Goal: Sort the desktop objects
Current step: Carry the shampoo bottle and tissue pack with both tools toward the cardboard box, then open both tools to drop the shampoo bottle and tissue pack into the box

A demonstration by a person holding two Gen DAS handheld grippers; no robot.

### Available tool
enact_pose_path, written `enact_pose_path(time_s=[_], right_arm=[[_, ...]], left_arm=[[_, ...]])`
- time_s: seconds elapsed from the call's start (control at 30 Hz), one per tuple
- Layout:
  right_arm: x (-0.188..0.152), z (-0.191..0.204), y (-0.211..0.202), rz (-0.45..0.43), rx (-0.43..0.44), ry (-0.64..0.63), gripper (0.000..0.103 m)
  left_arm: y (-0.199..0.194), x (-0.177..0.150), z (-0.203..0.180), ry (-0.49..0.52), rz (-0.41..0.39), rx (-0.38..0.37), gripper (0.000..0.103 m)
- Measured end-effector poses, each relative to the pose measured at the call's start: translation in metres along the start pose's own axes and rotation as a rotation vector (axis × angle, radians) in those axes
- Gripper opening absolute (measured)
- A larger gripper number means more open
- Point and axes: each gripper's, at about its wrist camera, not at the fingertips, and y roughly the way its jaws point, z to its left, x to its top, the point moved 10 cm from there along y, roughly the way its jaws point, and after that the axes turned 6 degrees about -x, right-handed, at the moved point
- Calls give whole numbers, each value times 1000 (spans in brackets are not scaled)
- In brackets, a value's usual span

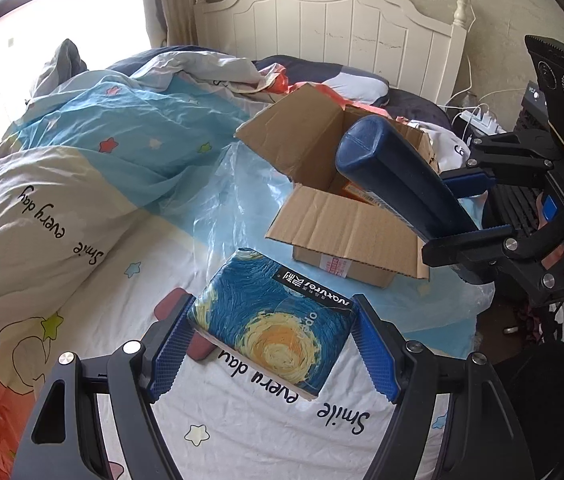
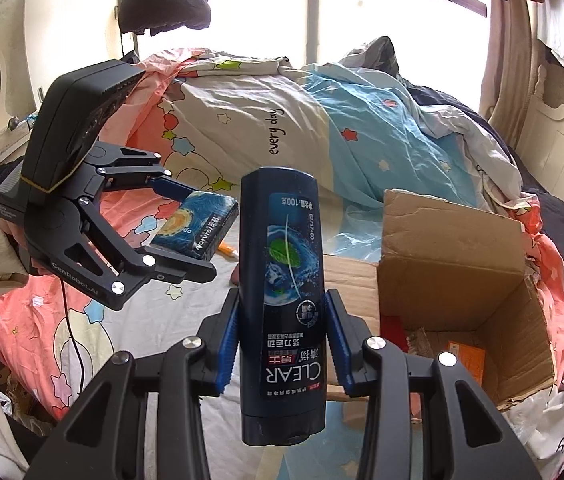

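Note:
My left gripper (image 1: pixel 271 344) is shut on a tissue pack (image 1: pixel 271 320) with a blue and yellow swirl print, held above the bedsheet. It also shows in the right wrist view (image 2: pixel 195 230), held by the left gripper (image 2: pixel 185 232). My right gripper (image 2: pixel 282 344) is shut on a dark blue CLEAR shampoo bottle (image 2: pixel 282 280), held cap down. In the left wrist view the bottle (image 1: pixel 398 176) hangs over the open cardboard box (image 1: pixel 338 228), held by the right gripper (image 1: pixel 470 208). The box (image 2: pixel 462 280) is to the right of the bottle, with an orange item (image 2: pixel 466 356) inside.
A rumpled star-print duvet (image 1: pixel 81 152) covers the bed's left and far side. A clear plastic bag (image 1: pixel 237 184) lies under the box. A red flat object (image 1: pixel 173 304) lies under the tissue pack. A white headboard (image 1: pixel 322 20) stands behind. An orange tube (image 2: pixel 227 250) lies on the sheet.

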Motion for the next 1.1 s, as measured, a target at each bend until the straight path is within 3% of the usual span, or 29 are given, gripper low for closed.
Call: enact_pose_path(time_s=[0.6, 1.1], right_arm=[[-42, -108, -20, 7, -153, 145, 37], [-59, -146, -2, 7, -177, 224, 37]], left_arm=[[68, 87, -75, 77, -43, -130, 78], [109, 110, -85, 90, -19, -108, 78]])
